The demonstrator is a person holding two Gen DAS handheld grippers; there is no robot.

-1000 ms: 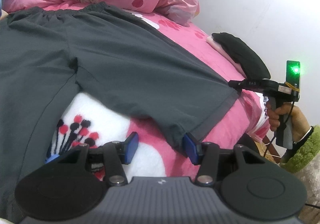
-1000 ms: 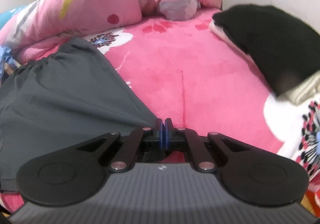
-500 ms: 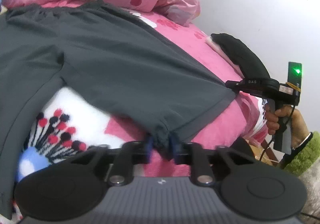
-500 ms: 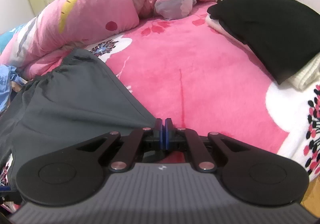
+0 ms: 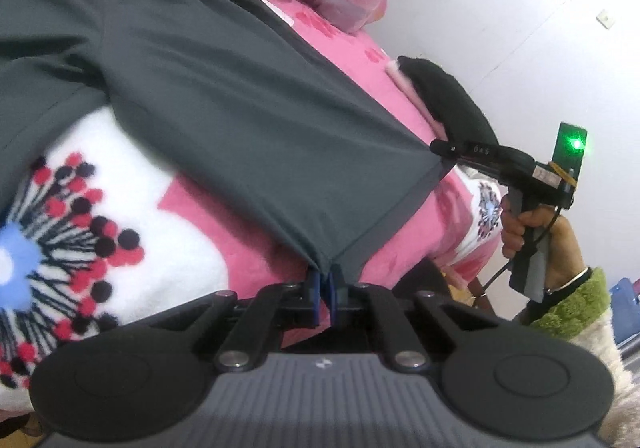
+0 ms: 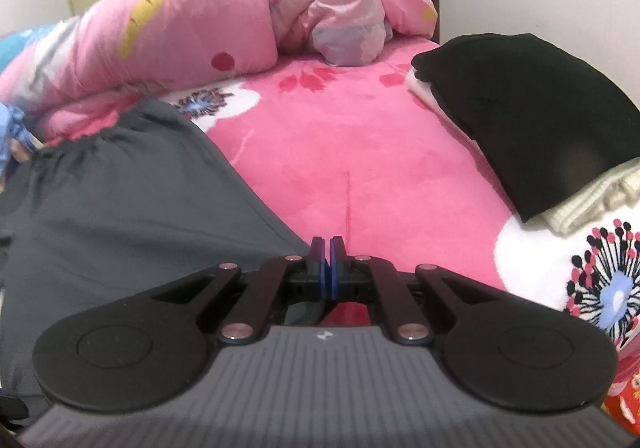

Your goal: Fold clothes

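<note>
We record dark grey shorts (image 5: 224, 87) spread on the pink blanket (image 6: 360, 151), elastic waistband toward the heaped pink duvet (image 6: 208, 27), leg hems toward the cameras. All places below are relative to the shorts.

L gripper (image 5: 325, 282): fingers pressed together, pinching the inner corner of the near leg hem; cloth puckers at the pinch and pulls taut from there. R gripper (image 6: 328, 272): fingers pressed together on the outer corner of the same hem, as seen from the L wrist view (image 5: 440, 145); in its own view the cloth runs under the fingers. Hem edge between the two grippers hangs as a straight band, lifted off the blanket. A hand (image 5: 532, 224) w/ green fuzzy cuff holds the R gripper's handle; green light lit on its rear.

Containers: we see nothing that holds items. A stack of folded clothes, black on top (image 6: 528, 107) over cream knit, sits on the blanket well apart from the shorts, on the R gripper's side.

Edges / room: open pink blanket lies between the shorts and the stack. Duvet heap touches or just borders the waistband; cannot tell which. White flower print (image 5: 80, 232) shows beside the crotch, between the legs. White wall (image 5: 520, 7) beyond the stack.
</note>
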